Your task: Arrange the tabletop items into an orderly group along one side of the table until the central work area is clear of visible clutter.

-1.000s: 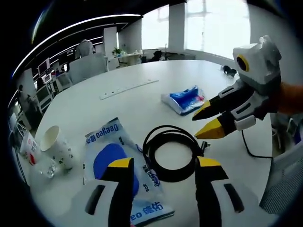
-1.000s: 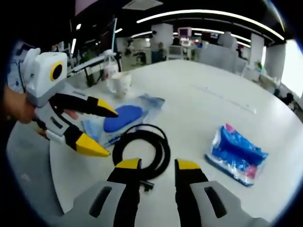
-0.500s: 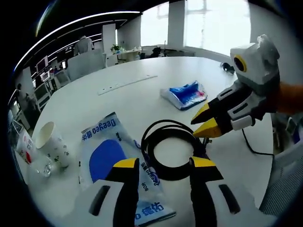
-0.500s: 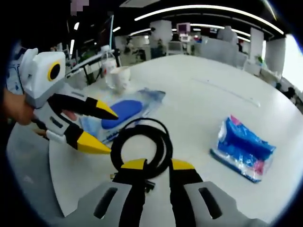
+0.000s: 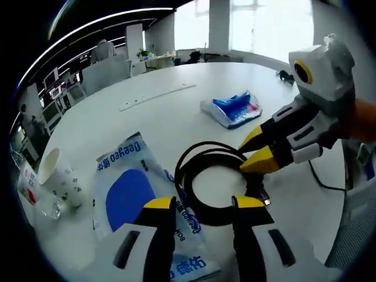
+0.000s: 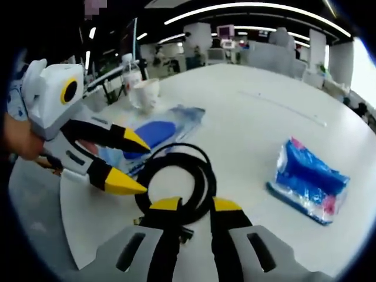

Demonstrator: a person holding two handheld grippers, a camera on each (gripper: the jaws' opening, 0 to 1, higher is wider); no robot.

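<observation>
Closing in from both sides on a coiled black cable (image 5: 212, 187) mid-table: left gripper (image 5: 197, 203) and right gripper (image 6: 197, 204), each part-open and empty, straddling its near rim, apparently to lift it. Flat blue wipes pack (image 5: 132, 197) tucked beside; tissue packet (image 6: 311, 181) apart.

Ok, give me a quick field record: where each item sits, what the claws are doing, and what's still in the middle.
cable: coiled, mid-table, between both claws
left claw: open, over the cable's near edge
right claw: jaws apart, astride the cable's near edge
wipes pack: flat, partly under the cable
blue pack: lies alone, apart from the cable
cup: upright near the table edge, beside the wipes pack
table: centre still cluttered
</observation>
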